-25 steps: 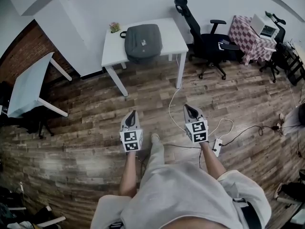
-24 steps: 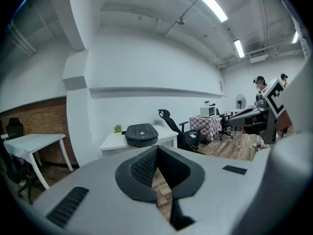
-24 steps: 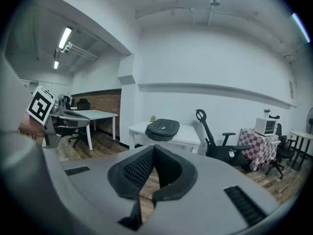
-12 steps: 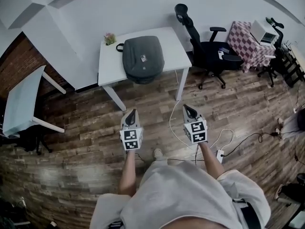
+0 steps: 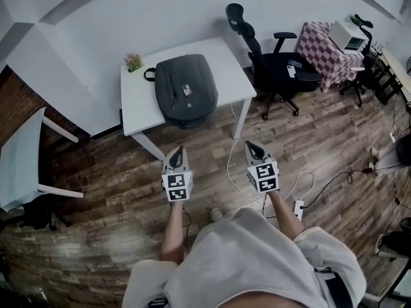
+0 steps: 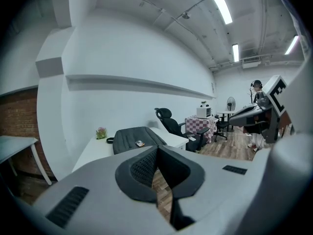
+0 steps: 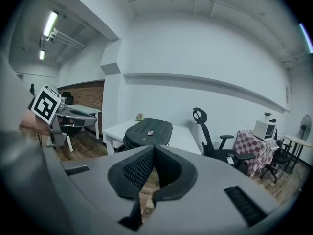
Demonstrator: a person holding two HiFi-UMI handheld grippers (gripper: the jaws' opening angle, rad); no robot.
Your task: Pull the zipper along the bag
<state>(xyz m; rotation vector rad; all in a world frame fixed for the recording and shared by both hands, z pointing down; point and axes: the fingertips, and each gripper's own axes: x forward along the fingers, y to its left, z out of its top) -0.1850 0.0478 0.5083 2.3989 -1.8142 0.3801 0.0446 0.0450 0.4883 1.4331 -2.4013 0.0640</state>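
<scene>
Cool, even, rather dim light; I see it coming from ceiling tube lamps (image 6: pixel 220 4), which blow out white. Soft shadow under the desk (image 5: pixel 138 101). Strong fisheye bending, black vignette at corners. Close foreground in both gripper views slightly soft.

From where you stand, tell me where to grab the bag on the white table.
Best bet is the carry loop at the bag's far left corner, coming from the table's left side. The bag lies flat, so its broad top offers little to pinch; the loop sticks out clear. The zipper pull can't be made out.
</scene>
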